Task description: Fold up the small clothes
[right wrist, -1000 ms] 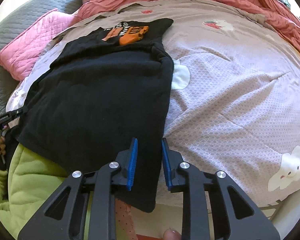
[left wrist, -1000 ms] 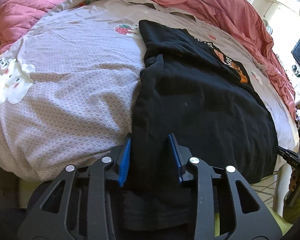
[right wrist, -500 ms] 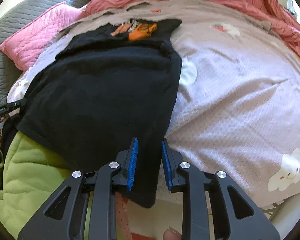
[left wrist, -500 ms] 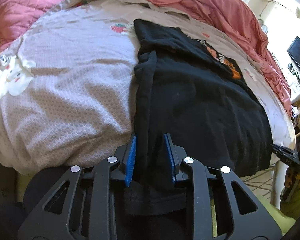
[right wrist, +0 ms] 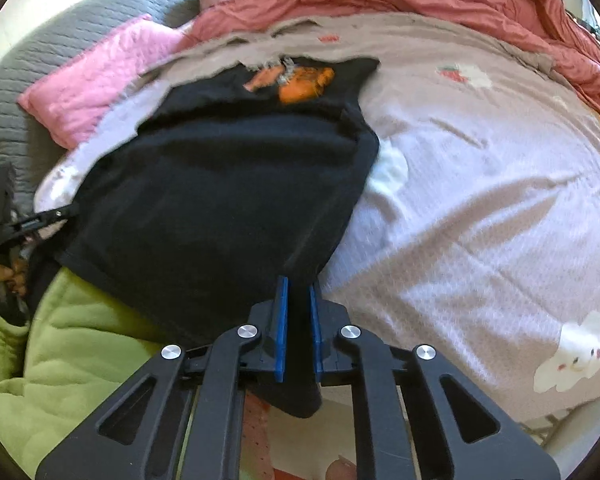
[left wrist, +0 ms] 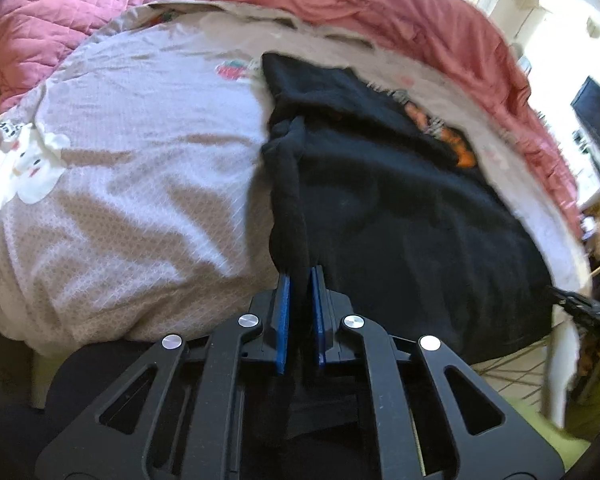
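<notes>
Two grippers, one black T-shirt point(left wrist: 400, 216), and both are clamped onto it right now. From my left wrist view the left gripper point(left wrist: 300, 276) has just been closing and its blue pads point(left wrist: 283, 316) are pinching the near-left edge of the shirt, where the fabric bunches into a rolled fold running away from the fingers. On the right wrist view the right gripper point(right wrist: 298, 284) has just been closing too, and it's nipped onto the near-right corner of the same shirt point(right wrist: 228, 200), with a flap of black cloth hanging down below the pads over the bed's edge. The shirt itself lies spread flat on the pale patterned bedspread point(left wrist: 140, 184), stretching away from both grippers, with its orange print point(right wrist: 300, 80) at the far end. Behind it there's a pink quilted pillow point(right wrist: 96, 80) and a rumpled salmon duvet point(left wrist: 380, 4). A lime-green blanket point(right wrist: 80, 344) sits below the shirt's near edge, left of my right gripper. It's all a bit blurry.
</notes>
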